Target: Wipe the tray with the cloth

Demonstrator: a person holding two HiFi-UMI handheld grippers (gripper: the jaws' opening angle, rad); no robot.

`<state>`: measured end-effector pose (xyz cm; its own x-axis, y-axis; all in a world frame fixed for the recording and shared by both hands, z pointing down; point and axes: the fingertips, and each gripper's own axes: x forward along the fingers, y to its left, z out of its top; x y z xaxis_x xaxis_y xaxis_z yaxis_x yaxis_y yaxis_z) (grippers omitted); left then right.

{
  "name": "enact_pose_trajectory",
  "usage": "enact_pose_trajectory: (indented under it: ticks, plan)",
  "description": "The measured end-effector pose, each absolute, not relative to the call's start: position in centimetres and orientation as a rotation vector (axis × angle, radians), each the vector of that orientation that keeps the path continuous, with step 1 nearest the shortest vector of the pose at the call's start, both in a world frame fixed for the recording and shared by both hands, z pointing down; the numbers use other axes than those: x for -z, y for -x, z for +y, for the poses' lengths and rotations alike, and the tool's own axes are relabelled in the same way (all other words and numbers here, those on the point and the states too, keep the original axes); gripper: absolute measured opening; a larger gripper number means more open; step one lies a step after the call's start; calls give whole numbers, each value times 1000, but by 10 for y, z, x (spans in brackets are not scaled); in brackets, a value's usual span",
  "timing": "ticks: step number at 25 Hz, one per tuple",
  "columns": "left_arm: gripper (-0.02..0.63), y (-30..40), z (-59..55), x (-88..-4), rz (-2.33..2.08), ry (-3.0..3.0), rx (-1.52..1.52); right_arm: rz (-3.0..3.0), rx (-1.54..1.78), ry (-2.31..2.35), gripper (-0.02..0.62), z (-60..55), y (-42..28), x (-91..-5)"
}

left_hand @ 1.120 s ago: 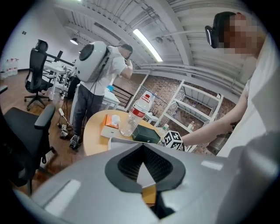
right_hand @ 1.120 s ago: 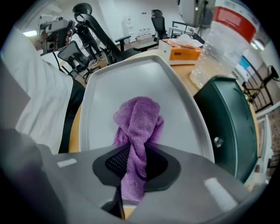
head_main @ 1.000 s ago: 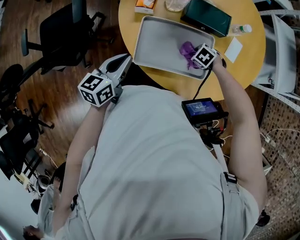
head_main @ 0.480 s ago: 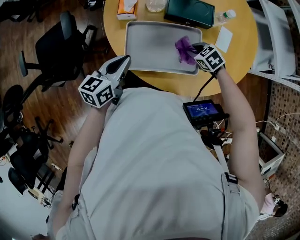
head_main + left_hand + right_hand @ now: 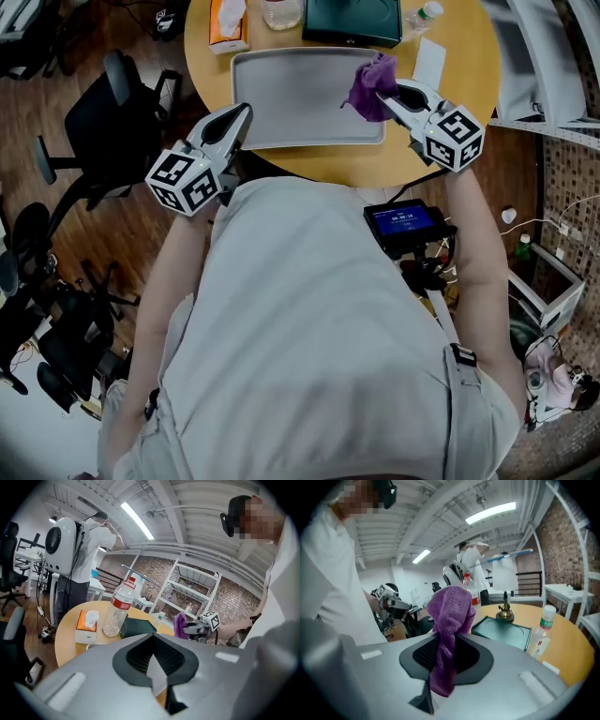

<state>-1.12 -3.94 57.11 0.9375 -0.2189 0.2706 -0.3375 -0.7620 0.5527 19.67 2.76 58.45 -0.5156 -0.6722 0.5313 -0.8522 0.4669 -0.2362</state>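
Note:
A grey rectangular tray (image 5: 300, 98) lies on the round yellow table (image 5: 469, 84). My right gripper (image 5: 392, 95) is shut on a purple cloth (image 5: 372, 86) and holds it above the tray's right end, where it hangs bunched from the jaws. In the right gripper view the cloth (image 5: 449, 620) drapes down between the pads of the right gripper (image 5: 444, 644) and hides the tray. My left gripper (image 5: 234, 123) is shut on nothing, near the tray's front left corner at the table's edge. From the left gripper (image 5: 151, 641) I see the cloth (image 5: 180, 624) across the table.
Along the table's far side stand an orange tissue box (image 5: 228, 21), a clear bottle (image 5: 281, 11), a dark green box (image 5: 352, 21) and a small bottle (image 5: 422, 13). A white card (image 5: 429, 62) lies right of the tray. Office chairs (image 5: 108, 117) stand to the left, white shelving (image 5: 553, 66) to the right.
My right gripper has lifted the purple cloth off the tray's surface and drawn it back to the right end. The left gripper has hardly moved.

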Motion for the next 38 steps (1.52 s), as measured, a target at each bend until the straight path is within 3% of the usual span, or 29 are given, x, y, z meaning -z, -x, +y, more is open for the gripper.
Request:
enact_pose_trajectory:
  ticks: [5, 16, 38]
  plan:
    - [0, -1, -59, -556, -374, -2509, -223, -2433, -554, -1358, 64, 25, -199, -541]
    - [0, -15, -60, -558, -324, -2516, -240, -2270, -563, -1635, 64, 53, -275, -541]
    - [0, -24, -64, -558, -293, -2534, -259, -2324, -523, -1605, 61, 50, -248, -546]
